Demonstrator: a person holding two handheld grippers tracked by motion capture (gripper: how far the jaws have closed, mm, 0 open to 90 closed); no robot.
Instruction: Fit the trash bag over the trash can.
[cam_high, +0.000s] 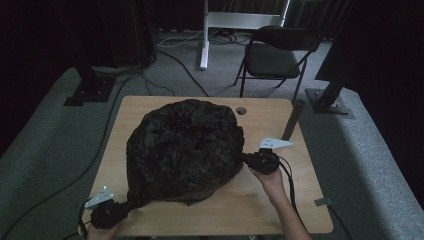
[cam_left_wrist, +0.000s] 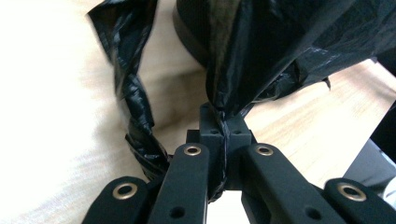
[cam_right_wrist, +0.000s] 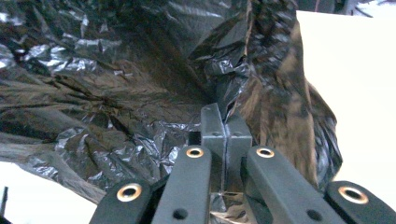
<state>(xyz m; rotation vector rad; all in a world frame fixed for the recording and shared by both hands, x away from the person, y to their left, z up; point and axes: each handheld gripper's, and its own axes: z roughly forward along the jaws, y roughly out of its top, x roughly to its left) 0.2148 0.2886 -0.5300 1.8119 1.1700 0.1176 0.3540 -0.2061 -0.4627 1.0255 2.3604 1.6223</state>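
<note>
- Black plastic bag (cam_high: 182, 150) sits on the table (cam_high: 280, 200).
- Left gripper (cam_high: 107, 214) pinches the bag's near corner tight.
- Right gripper (cam_high: 260, 160) pinches the bag's right edge tight.
- Step looks like grabbing; next, lift both together gently.

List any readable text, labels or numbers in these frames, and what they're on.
None: no print on the black plastic bag, the wooden table, the folding chair, or either gripper, left or right.
</note>
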